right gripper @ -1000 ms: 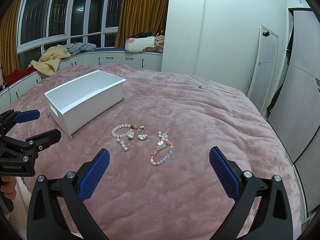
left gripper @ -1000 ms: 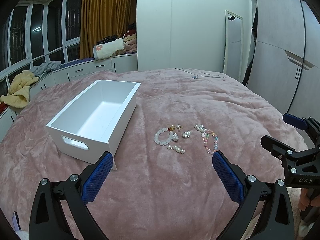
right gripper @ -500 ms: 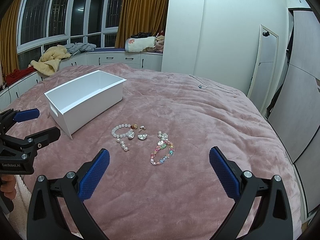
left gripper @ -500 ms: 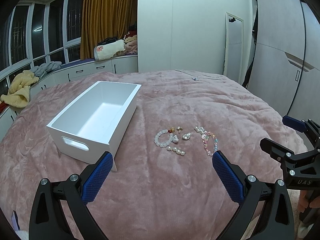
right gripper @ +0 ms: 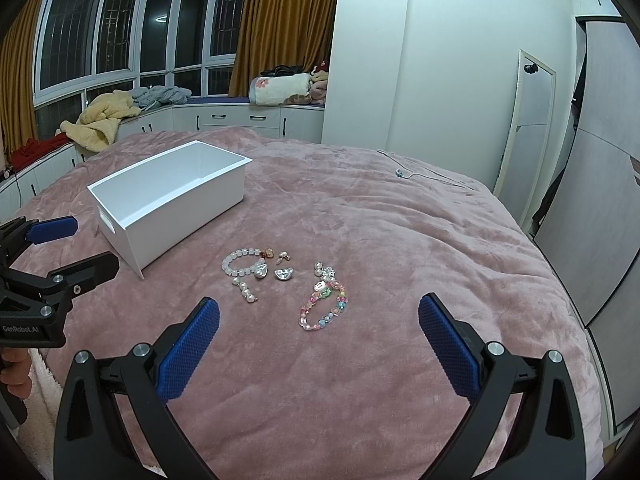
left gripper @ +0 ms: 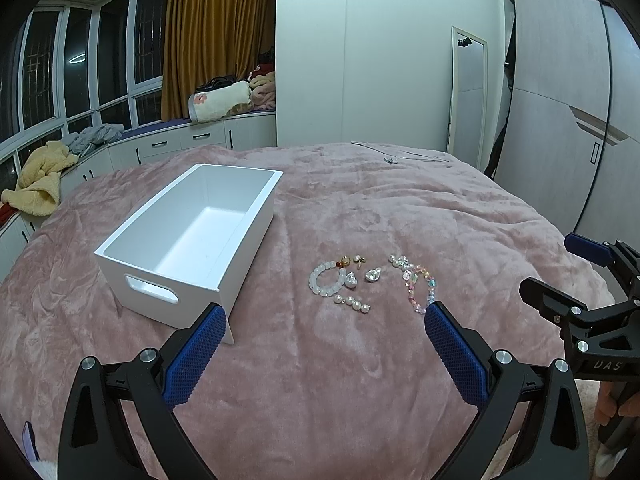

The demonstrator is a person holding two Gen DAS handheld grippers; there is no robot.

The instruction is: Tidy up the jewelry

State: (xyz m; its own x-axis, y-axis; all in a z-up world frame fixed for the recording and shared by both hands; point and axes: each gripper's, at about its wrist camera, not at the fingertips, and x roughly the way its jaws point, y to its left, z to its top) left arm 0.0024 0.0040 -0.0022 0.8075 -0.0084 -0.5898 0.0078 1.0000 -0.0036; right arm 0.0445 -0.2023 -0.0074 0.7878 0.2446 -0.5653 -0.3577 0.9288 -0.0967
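- The left gripper (left gripper: 322, 322) hangs over the near part of the pink blanket (left gripper: 360, 380). Its two blue pads are spread wide and hold nothing.
- The right gripper (right gripper: 319, 314) also hangs over the blanket, with its pads spread wide and nothing between them.
- Each gripper shows up at the edge of the other one's view: the right one on the right side, the left one on the left side.
- A white box (left gripper: 188, 236) sits on the blanket, to the left of the jewelry. It is open on top, and it has a cut-out handle in its near end. Nothing can be seen inside it.
- The jewelry lies in a small bunch on the blanket, near the box but not touching it.
- A white bead bracelet (left gripper: 326, 280) lies closest to the box.
- A short pearl string (left gripper: 352, 303) lies just in front of that bracelet.
- Two shiny silver pieces (left gripper: 362, 278) lie side by side in the middle of the bunch.
- Small gold and orange bits (left gripper: 354, 260) lie just behind them. They are too small to tell what they are.
- A colorful bead bracelet (right gripper: 324, 306) lies on the right side of the bunch, with pink, blue and green beads. It sits between the right gripper's pads in that view, but farther out.
- A thin cord (right gripper: 420, 172) lies far back on the blanket.
- A yellow towel (right gripper: 102, 120) is heaped on the window bench.
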